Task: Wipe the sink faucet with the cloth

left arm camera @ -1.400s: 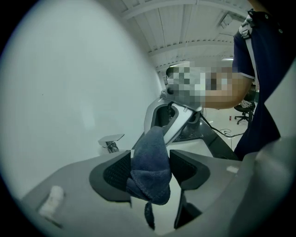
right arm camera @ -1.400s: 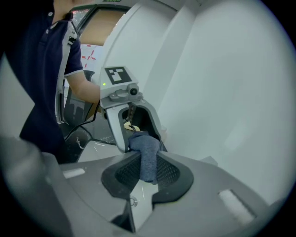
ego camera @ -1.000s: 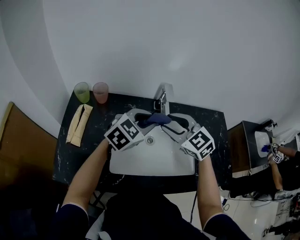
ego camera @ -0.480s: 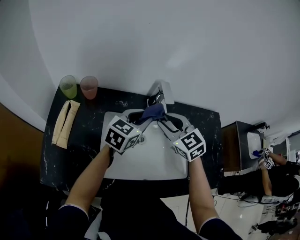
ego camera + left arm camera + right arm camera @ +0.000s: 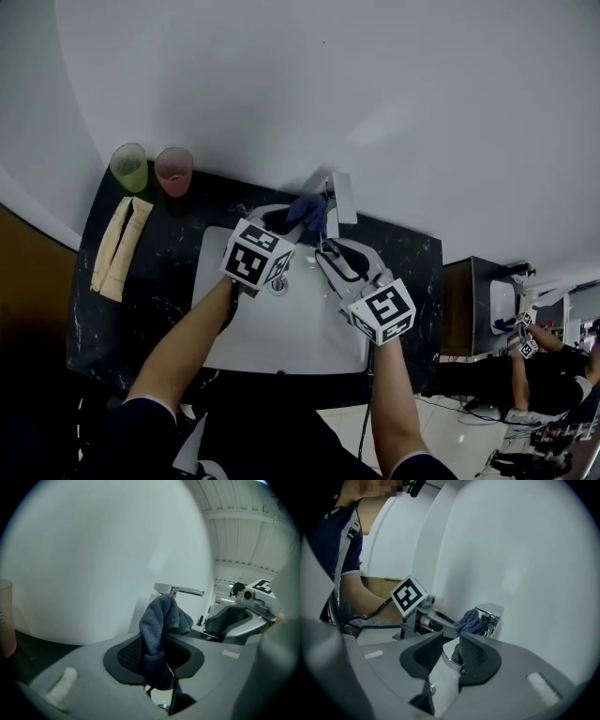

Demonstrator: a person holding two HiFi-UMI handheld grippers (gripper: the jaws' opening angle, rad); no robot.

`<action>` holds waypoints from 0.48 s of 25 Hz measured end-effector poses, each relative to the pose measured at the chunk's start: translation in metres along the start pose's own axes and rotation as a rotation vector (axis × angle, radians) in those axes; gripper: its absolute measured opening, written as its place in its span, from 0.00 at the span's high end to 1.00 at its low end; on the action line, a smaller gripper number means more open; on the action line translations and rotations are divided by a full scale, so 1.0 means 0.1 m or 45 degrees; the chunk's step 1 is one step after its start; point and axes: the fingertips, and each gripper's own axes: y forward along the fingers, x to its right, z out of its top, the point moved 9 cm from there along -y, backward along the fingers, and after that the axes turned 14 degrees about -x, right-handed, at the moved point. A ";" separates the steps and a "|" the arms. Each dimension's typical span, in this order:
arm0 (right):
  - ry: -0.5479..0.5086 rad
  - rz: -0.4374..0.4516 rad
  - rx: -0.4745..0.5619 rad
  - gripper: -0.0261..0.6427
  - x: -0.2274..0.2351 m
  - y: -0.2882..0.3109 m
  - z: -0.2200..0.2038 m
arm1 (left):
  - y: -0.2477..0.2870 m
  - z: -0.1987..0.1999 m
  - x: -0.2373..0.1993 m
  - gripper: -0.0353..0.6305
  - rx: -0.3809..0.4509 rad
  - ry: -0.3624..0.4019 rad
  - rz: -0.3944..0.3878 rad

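White wall (image 5: pixel 394 84) is rising behind one dark speckled counter (image 5: pixel 159 281) that is carrying one white sink (image 5: pixel 281 342) and one chrome faucet (image 5: pixel 337 195) at the back of the basin. Two cups are standing side by side at the counter's back left corner, one green cup (image 5: pixel 129 167) and one pink cup (image 5: pixel 173 171), and two beige rolls (image 5: pixel 128 246) are lying together just in front of them. One blue-grey cloth (image 5: pixel 307 211) is bunching up against the left side of the faucet. The left gripper (image 5: pixel 159 648) is clamping that cloth, its two jaws pressing on the fabric, which is sticking up past the tips. The right gripper (image 5: pixel 450 651) is reaching in from the other side; its two jaws have just been closing, and they are now sitting on either side of the faucet's spout, with the pads seeming to press against the chrome. Both forearms are stretching over the basin.
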 end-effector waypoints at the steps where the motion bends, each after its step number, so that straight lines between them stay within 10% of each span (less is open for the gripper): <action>1: -0.006 -0.001 -0.003 0.80 0.00 0.00 0.01 | 0.03 0.03 -0.04 0.78 -0.004 -0.005 0.012; 12: 0.001 -0.012 0.015 0.80 -0.03 -0.01 0.01 | 0.28 0.18 -0.34 0.79 -0.176 0.022 0.151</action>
